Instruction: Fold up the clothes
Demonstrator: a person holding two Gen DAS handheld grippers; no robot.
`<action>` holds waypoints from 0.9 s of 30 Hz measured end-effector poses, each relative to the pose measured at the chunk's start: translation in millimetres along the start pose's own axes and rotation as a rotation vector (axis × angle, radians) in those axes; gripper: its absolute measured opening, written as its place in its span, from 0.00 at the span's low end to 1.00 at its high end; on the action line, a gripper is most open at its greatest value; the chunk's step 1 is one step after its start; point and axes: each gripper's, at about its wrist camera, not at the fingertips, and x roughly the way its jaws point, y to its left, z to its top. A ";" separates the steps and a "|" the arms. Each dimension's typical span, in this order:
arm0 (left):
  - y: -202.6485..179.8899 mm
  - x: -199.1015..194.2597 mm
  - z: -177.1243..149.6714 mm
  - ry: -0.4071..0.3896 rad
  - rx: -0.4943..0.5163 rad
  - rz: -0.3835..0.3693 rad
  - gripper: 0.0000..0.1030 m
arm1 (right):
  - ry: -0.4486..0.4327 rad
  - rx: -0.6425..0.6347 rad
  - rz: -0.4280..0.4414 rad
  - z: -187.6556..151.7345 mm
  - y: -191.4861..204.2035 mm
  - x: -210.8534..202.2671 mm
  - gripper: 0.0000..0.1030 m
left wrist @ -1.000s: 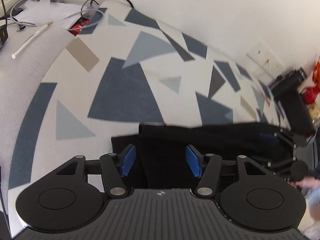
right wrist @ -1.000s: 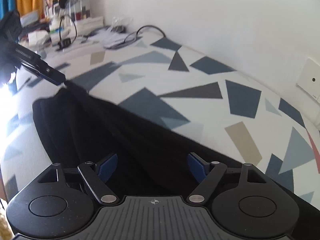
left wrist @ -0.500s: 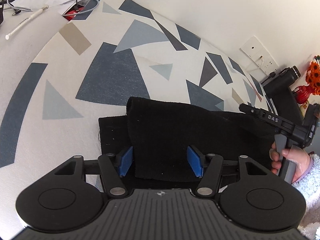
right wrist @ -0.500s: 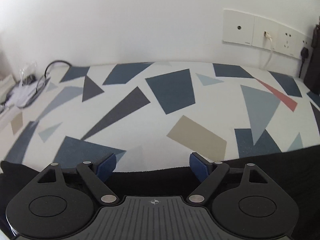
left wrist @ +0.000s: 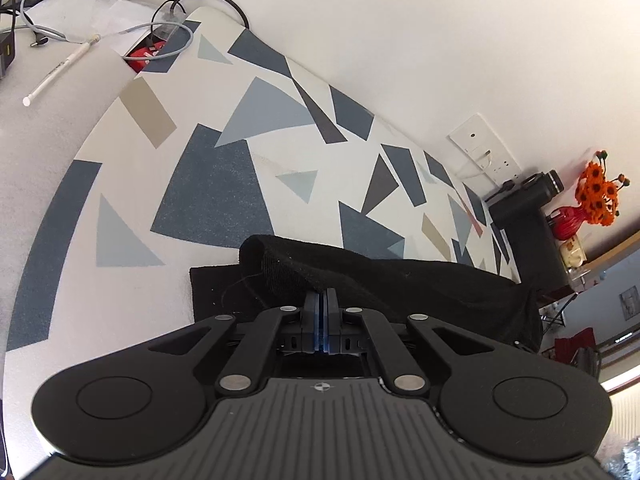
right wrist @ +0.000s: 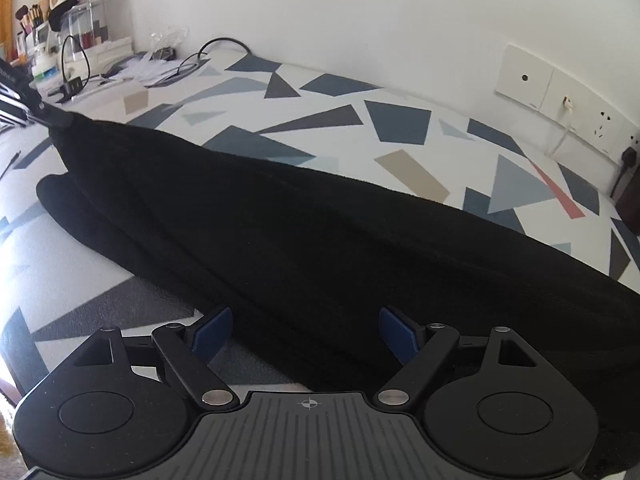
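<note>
A black garment (left wrist: 400, 280) lies on a white cloth with blue, grey and tan shapes (left wrist: 208, 192). My left gripper (left wrist: 321, 304) is shut on the garment's top layer near its left end and lifts that edge a little off the layer below. In the right wrist view the garment (right wrist: 280, 232) stretches from lower right to far left, where the left gripper's tip (right wrist: 52, 118) pinches it. My right gripper (right wrist: 306, 332) is open, its blue pads low over the garment's near edge, holding nothing.
Cables (left wrist: 168, 28), a white stick (left wrist: 60, 70) and a red item (left wrist: 144, 56) lie at the cloth's far left end. Wall sockets (right wrist: 560, 96) are behind. A black device (left wrist: 524, 216) and a red vase of orange flowers (left wrist: 592, 200) stand at the right. Cosmetics clutter (right wrist: 68, 52) is at the far left.
My left gripper has shut on the garment's top layer and raised it. My right gripper has swung left and now looks along the garment; it stays open.
</note>
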 end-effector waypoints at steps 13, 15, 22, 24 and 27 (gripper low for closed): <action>29.6 -3.4 -19.2 0.015 -0.163 -0.010 0.02 | -0.068 -0.172 0.109 4.1 40.8 -16.0 0.27; 27.9 -3.8 -18.4 0.010 -0.153 -0.008 0.02 | -0.065 -0.181 0.142 5.5 47.3 -15.7 0.25; 18.6 -1.7 -15.7 0.007 -0.101 0.007 0.02 | -0.021 -0.034 0.201 14.2 38.4 2.7 0.31; 16.9 0.0 -15.0 0.008 -0.095 0.010 0.02 | -0.004 0.055 0.240 17.4 25.0 8.2 0.37; 15.7 1.4 -13.2 0.004 -0.095 0.008 0.02 | -0.002 0.168 0.250 21.7 6.9 15.2 0.51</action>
